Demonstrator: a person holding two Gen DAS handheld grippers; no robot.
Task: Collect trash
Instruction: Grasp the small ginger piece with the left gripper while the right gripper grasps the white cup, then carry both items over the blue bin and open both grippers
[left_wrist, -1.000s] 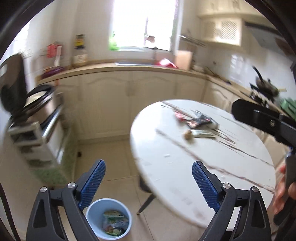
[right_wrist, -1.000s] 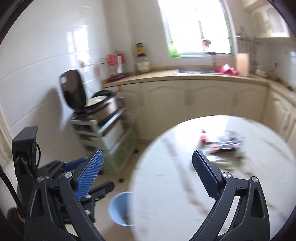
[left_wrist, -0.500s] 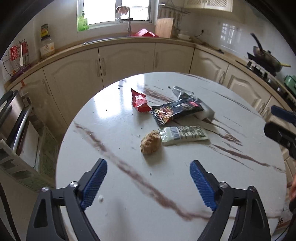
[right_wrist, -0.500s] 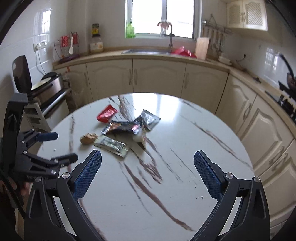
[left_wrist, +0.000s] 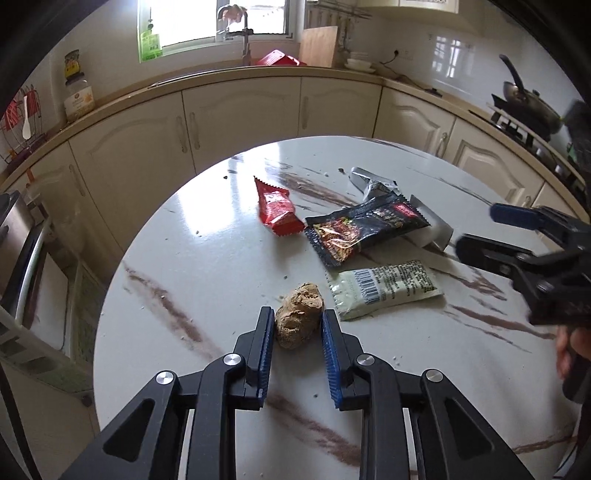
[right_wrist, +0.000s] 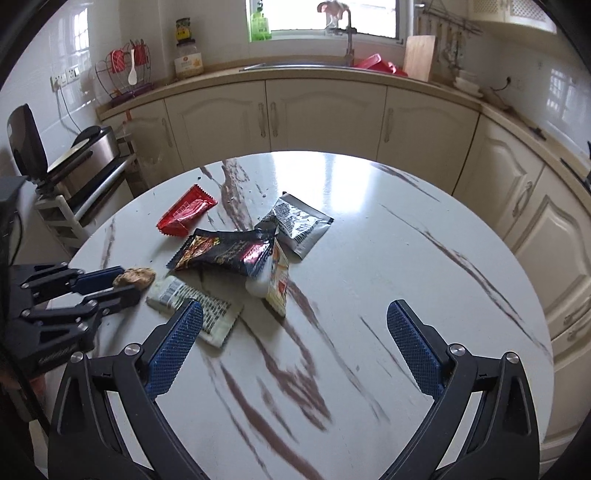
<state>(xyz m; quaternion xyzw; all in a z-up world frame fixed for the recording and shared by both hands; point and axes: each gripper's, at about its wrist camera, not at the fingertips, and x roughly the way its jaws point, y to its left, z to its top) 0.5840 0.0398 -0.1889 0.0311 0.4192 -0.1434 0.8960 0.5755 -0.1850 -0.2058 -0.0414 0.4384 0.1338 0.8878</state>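
Note:
A brown crumpled lump lies on the round white marble table. My left gripper has closed its blue pads against both sides of the lump; it also shows in the right wrist view with the lump. Behind it lie a red wrapper, a black wrapper, a pale green-white packet and a silver packet. My right gripper is open and empty above the table's near side.
Cream cabinets and a counter with a sink curve behind the table. A metal appliance on a white rack stands at the left. A pan sits on the stove at the right.
My left gripper swung from over the bin to the table, came down on the brown lump and closed on it. My right gripper moved in over the table and stayed open.

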